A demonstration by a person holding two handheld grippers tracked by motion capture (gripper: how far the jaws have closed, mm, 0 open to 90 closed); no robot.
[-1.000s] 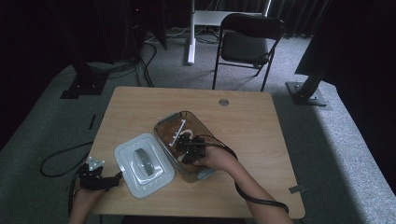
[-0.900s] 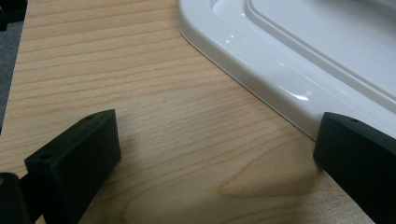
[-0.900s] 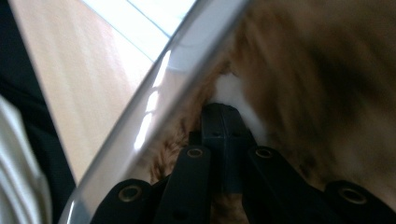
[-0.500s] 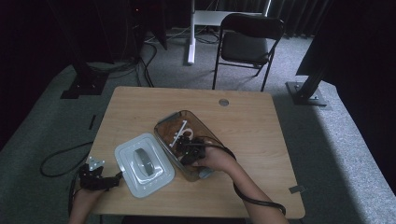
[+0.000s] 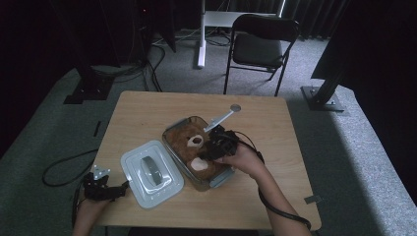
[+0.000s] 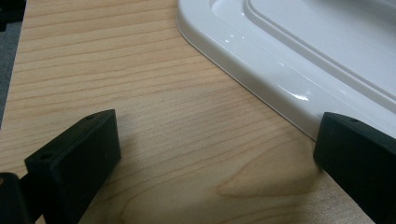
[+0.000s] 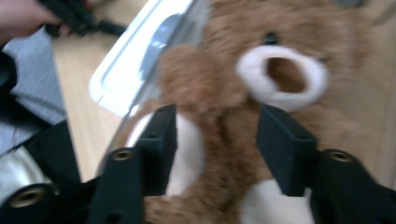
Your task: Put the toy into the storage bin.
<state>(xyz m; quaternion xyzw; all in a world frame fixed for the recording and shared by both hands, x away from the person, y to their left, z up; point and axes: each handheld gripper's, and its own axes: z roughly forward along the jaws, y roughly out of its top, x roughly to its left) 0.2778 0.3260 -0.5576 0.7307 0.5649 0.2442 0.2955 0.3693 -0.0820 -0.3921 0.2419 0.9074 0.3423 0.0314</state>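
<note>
Teddy bear sits in the clear container mid-bench, lying face up, white muzzle and paw pads showing. Right gripper is over the bear's right side; its jaws have just been opening and now stand apart, astride the bear's body in the right gripper view — pads don't look to be pressing the fur, though that view is blurred. A grey stick-like part pokes up from the container's far edge toward a round hole in the bench.

White lid lies flat on the bench just left of the container, touching its wall. Left gripper rests at the near-left bench edge beside the lid — jaws wide open, nothing between them but bare wood, one jaw next to the lid's rim.

Black chair stands on the carpet behind the bench.
</note>
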